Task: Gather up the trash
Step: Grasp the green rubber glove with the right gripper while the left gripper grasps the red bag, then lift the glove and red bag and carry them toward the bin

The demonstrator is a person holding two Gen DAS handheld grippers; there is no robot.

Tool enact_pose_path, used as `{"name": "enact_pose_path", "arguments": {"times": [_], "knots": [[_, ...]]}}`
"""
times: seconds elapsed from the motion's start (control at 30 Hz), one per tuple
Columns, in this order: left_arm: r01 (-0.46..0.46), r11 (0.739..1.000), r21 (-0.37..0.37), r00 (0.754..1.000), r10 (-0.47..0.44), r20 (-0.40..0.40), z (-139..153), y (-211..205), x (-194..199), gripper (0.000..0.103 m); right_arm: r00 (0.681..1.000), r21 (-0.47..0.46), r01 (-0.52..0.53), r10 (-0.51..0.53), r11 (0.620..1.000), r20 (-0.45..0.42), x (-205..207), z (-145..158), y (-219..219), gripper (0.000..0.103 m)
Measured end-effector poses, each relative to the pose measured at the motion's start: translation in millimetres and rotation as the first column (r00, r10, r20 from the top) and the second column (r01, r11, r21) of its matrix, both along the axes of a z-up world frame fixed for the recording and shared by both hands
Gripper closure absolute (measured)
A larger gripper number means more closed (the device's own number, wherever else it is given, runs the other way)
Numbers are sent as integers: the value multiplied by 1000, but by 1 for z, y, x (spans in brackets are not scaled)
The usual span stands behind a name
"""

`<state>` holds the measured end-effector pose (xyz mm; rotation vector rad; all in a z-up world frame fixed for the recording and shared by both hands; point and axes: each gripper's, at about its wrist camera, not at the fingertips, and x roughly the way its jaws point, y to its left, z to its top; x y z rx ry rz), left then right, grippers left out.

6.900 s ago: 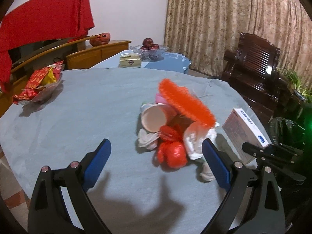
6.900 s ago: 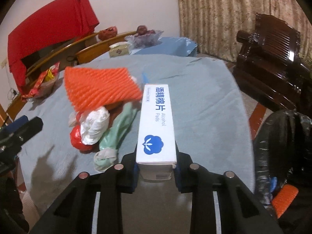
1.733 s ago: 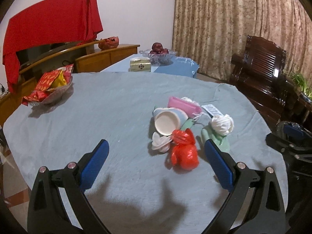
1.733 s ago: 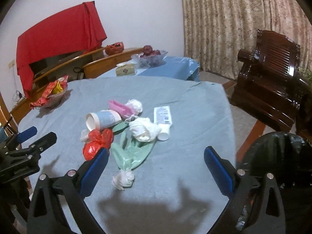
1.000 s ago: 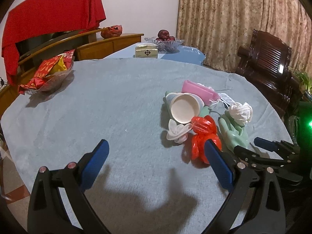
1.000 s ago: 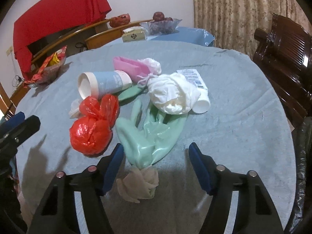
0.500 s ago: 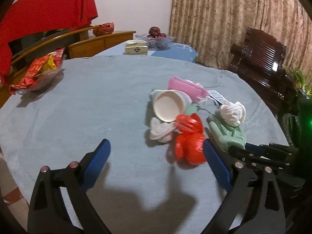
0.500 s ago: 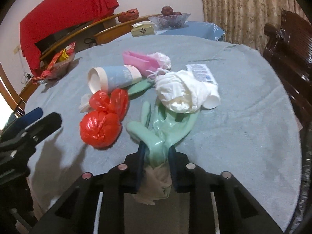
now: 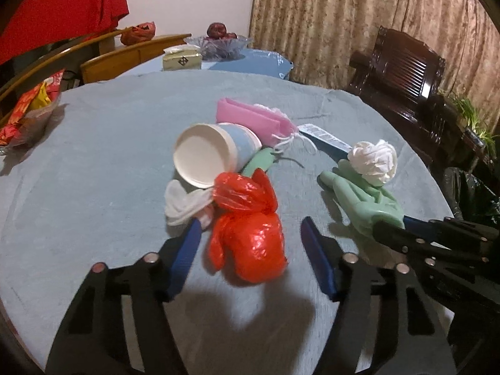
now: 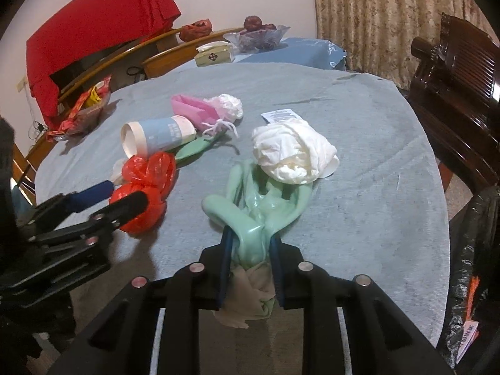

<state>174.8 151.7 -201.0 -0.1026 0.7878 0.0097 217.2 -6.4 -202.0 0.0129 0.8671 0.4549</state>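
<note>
A red plastic bag (image 9: 250, 247) lies on the grey-blue tablecloth (image 9: 93, 156), between the jaws of my left gripper (image 9: 251, 228). Those jaws are closing, with a small gap still showing on each side of the bag. My right gripper (image 10: 250, 243) is shut on the wrist end of a pale green rubber glove (image 10: 259, 206), which trails onto the table. A crumpled white bag (image 10: 290, 153) rests on the glove's fingers. Behind the red bag lie a tipped paper cup (image 9: 206, 156), a pink pouch (image 9: 250, 118) and a white tissue wad (image 9: 181, 203).
A black trash bag (image 10: 475, 250) hangs open off the table's right edge, beside a dark wooden chair (image 9: 403, 68). A dish of snack packets (image 9: 28, 115) sits at the far left. A tissue box (image 9: 181, 59) and fruit bowl (image 9: 218, 40) stand on the table behind.
My left gripper came forward and down over the red bag and its jaws narrowed. My right gripper went from open around the green glove to shut on it.
</note>
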Motion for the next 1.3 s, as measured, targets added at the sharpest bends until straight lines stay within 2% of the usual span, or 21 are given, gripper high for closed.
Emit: {"name": "enact_pose_path", "arguments": {"times": [0.07, 0.23, 0.67, 1.3], "knots": [[5, 1000, -10, 1000, -5, -15, -4, 0, 3, 63, 1000, -5, -2, 2, 1000, 3, 0, 0, 0, 80], [-3, 1000, -8, 1000, 2, -10, -4, 2, -2, 70, 1000, -16, -20, 21, 1000, 22, -2, 3, 1, 80], [-45, 999, 18, 998, 44, 32, 30, 7, -38, 71, 999, 22, -42, 42, 999, 34, -20, 22, 0, 80], [-20, 998, 51, 991, 13, 135, 86, -22, -68, 71, 987, 69, -38, 26, 997, 158, -57, 83, -18, 80]]}}
